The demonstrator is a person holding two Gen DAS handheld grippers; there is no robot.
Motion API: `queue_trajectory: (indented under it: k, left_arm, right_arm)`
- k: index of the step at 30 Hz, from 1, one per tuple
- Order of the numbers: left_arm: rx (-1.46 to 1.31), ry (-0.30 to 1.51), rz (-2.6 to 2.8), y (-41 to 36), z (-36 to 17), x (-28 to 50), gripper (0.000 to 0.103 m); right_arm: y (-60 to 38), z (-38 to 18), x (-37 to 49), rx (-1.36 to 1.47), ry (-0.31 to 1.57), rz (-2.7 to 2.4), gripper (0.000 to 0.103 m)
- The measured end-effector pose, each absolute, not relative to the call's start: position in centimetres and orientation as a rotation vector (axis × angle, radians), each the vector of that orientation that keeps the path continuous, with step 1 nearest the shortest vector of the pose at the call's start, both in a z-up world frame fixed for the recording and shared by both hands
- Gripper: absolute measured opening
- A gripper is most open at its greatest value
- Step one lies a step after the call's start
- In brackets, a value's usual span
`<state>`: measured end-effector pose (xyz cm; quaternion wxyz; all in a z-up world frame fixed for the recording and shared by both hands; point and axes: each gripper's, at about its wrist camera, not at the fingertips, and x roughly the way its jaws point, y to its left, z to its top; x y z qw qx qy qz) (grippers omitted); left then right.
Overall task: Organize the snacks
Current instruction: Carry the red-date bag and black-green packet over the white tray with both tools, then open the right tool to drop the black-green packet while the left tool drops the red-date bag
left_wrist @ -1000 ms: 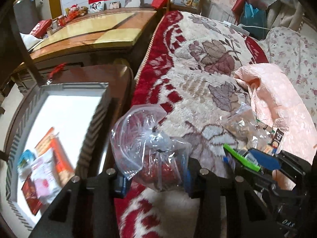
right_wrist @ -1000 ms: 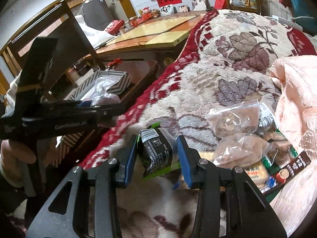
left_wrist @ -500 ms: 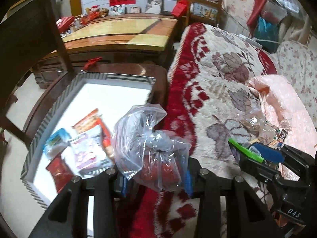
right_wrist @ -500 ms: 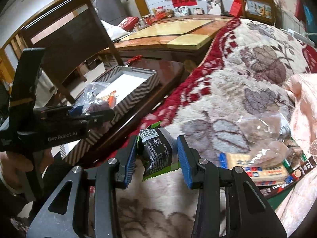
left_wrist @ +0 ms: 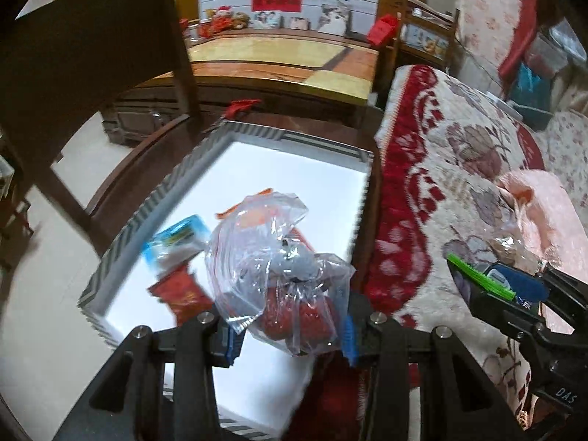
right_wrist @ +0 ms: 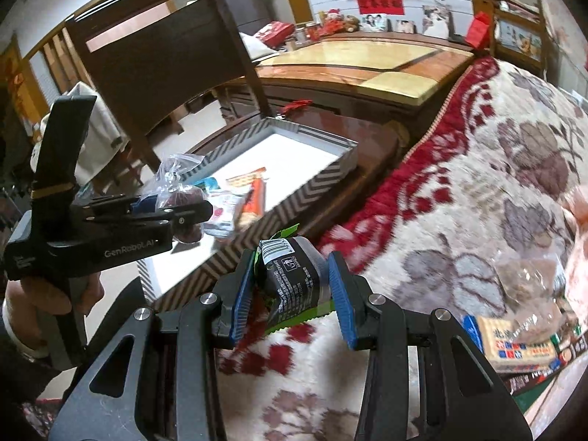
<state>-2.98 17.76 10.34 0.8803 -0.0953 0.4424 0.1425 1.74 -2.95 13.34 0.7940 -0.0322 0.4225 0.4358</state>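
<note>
My left gripper (left_wrist: 290, 334) is shut on a clear plastic bag of red snacks (left_wrist: 283, 286) and holds it above the near right part of the white tray (left_wrist: 253, 132) with a striped rim. The tray holds several snack packets, among them a blue one (left_wrist: 176, 235) and a red one (left_wrist: 182, 296). My right gripper (right_wrist: 290, 299) is shut on a black and green snack packet (right_wrist: 294, 275) above the flowered blanket (right_wrist: 477, 169), right of the tray (right_wrist: 330, 176). The left gripper (right_wrist: 172, 213) with its bag also shows in the right wrist view.
The tray rests on a dark wooden stool (right_wrist: 367, 128) beside the blanket's red edge. More snack packets (right_wrist: 522, 341) lie on the blanket at the right. A dark wooden chair (left_wrist: 92, 55) stands left of the tray. A low table (left_wrist: 279, 58) lies behind.
My left gripper has carried the bag leftward from over the blanket's edge to above the tray. My right gripper with its packet has also moved left, closer to the tray.
</note>
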Motion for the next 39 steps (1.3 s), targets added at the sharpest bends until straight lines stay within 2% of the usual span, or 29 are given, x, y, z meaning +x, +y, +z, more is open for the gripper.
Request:
queue_trajectory:
  k: [20,39]
  left_arm:
    - [-0.303,0.928,0.404,23.8,9.2,-5.8,0.044]
    - [-0.355,0.995,0.425,25.7,6.4,-5.8,0.044]
  right_arm:
    - [6.4,15.2,0.5,-0.198,0.886,1.064,0.039]
    - [13.8,12.3,2.8,-0.273,0.933,1.054,0.039]
